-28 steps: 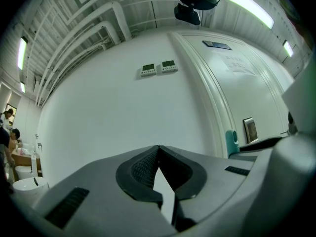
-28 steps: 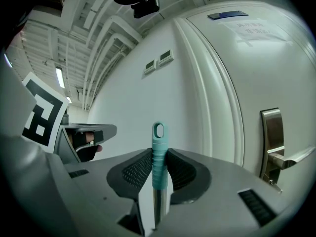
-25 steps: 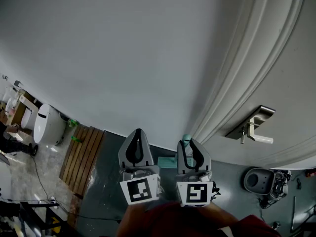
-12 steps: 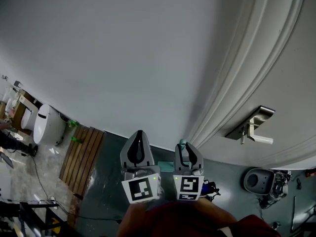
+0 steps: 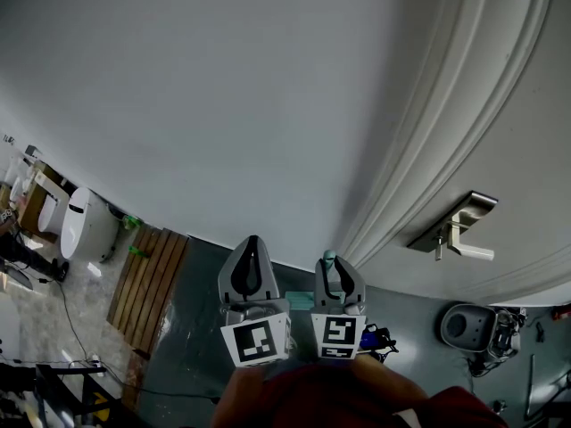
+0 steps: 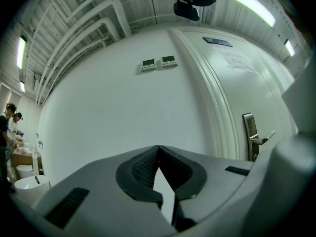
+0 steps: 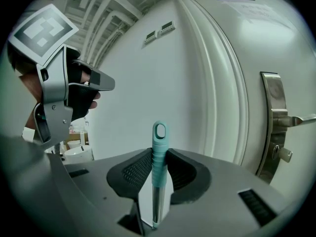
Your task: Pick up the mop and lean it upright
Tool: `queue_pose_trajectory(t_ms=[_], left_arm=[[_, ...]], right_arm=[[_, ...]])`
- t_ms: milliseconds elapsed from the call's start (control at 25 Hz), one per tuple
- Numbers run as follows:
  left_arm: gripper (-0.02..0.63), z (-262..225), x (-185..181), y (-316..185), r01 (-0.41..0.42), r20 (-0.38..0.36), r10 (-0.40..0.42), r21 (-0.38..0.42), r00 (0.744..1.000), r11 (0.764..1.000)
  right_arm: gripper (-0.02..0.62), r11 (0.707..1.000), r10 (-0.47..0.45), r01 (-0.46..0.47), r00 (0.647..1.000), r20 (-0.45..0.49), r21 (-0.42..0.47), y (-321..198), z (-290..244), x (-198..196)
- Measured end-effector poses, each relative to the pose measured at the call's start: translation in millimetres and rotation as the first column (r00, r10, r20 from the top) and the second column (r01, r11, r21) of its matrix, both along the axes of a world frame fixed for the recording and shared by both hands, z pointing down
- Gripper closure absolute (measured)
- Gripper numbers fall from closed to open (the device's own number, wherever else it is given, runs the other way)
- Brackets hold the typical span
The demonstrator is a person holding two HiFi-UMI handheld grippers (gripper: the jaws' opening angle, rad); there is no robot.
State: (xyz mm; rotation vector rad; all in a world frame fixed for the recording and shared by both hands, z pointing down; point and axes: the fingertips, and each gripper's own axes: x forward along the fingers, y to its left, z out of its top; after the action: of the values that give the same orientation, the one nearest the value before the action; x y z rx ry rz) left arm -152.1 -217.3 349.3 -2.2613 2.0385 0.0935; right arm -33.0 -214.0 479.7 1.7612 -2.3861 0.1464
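From the head view we see the left hand-held gripper [image 5: 250, 246] and the right hand-held gripper [image 5: 336, 271] side by side over the dark floor [image 5: 201, 328], near a white wall [image 5: 223, 105] and a door [image 5: 526, 150] with a metal lever [image 5: 457, 228]. The mop [image 5: 329, 258] shows only as a teal tip poking up out of the right jaws. Wooden slats [image 5: 147, 283] lie off to the left. In the left gripper view the jaws meet at their tips with nothing between them. In the right gripper view the jaws are clenched on the mop's teal grip, the handle upright; whether it touches the wall we cannot tell.
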Motion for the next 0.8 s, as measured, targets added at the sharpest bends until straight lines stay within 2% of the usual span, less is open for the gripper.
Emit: queue_pose_trajectory(t_ms=[520,800], left_arm=[[0.592,-1.1,-5.2,0.9,0.008,0.010,-0.008,-0.001,1.000,1.000],[0.592,2.2,-6.4,0.4,0.011,0.013,-0.011,-0.009,1.000,1.000]], right_arm=[[0.485,0.999,0.048,-0.047,0.998,-0.036,0.024,-45.1,4.5,-0.1],[0.482,0.994,0.111,-0.109,0.992,-0.054,0.029,-79.6,9.5,2.7]])
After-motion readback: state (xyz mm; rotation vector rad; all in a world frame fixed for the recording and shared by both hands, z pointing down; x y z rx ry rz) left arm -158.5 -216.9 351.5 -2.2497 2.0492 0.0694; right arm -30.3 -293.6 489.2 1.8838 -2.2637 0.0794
